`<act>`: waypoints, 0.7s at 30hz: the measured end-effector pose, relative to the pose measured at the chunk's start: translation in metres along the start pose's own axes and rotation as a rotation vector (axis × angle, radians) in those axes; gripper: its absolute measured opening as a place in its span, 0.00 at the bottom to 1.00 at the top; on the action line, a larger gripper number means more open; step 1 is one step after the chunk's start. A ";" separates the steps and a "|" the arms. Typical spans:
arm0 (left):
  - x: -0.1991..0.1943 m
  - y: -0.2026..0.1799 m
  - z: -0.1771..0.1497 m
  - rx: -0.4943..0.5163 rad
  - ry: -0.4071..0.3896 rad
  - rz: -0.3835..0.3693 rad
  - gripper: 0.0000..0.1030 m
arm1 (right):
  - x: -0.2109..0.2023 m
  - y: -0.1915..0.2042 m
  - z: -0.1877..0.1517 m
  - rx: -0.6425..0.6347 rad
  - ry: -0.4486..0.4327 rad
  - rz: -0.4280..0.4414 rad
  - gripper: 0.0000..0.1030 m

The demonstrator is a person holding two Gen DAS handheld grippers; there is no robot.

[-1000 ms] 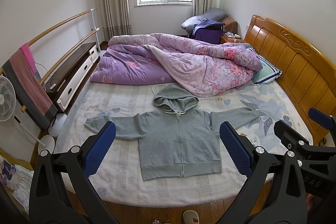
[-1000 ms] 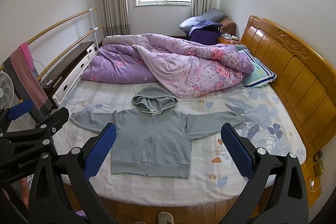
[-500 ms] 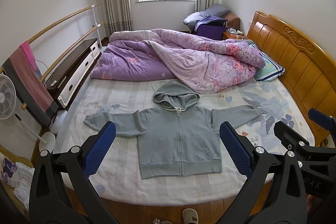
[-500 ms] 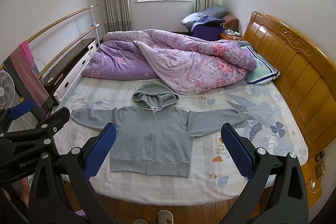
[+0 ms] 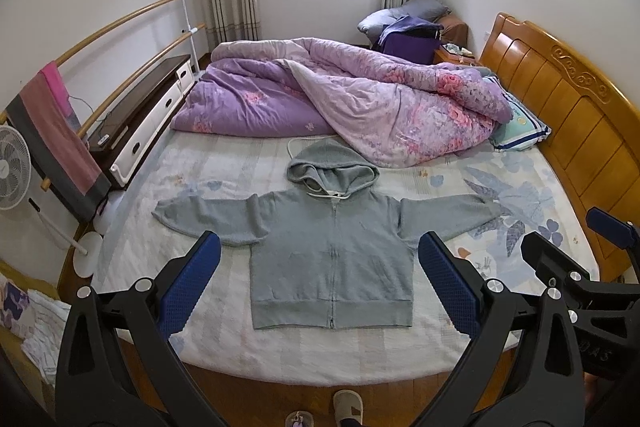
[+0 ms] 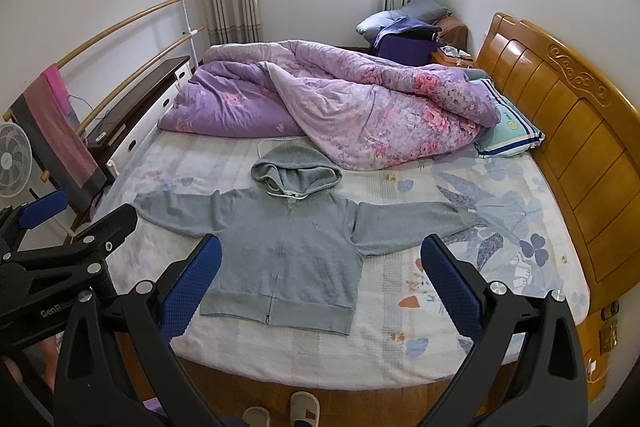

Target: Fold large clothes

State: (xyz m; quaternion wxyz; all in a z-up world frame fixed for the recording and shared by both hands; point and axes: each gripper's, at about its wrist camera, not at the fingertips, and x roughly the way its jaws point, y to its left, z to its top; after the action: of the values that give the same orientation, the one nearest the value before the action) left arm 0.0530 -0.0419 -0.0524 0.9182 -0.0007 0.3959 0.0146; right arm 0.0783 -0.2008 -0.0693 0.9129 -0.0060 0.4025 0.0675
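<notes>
A grey zip hoodie point(image 5: 332, 247) lies flat and face up on the bed point(image 5: 224, 339), sleeves spread to both sides, hood toward the far side. It also shows in the right wrist view point(image 6: 288, 251). My left gripper point(image 5: 320, 283) is open and empty, held in the air short of the bed's near edge, in line with the hoodie's hem. My right gripper point(image 6: 320, 283) is open and empty, to the right of the left one, over the near edge. Each gripper shows at the side of the other's view.
A crumpled purple quilt point(image 5: 344, 103) covers the far half of the bed, touching the hood. A wooden headboard point(image 5: 568, 123) stands at the right. A towel rail point(image 5: 56, 131), a fan point(image 5: 12, 167) and a low cabinet point(image 5: 140, 115) stand at the left. Slippered feet point(image 6: 304, 407) are below.
Both grippers have moved forward and tilted down a little toward the bed, so the hoodie sits lower and larger in both views. Both stay open.
</notes>
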 end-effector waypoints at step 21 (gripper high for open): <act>0.122 0.060 0.030 -0.003 0.179 0.009 0.96 | 0.117 0.051 0.033 -0.020 0.169 0.015 0.93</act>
State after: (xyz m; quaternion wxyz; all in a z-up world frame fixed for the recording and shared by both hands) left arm 0.1570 0.0221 -0.1195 0.8791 -0.0015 0.4763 0.0190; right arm 0.1739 -0.1338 -0.1303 0.8750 -0.0179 0.4775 0.0777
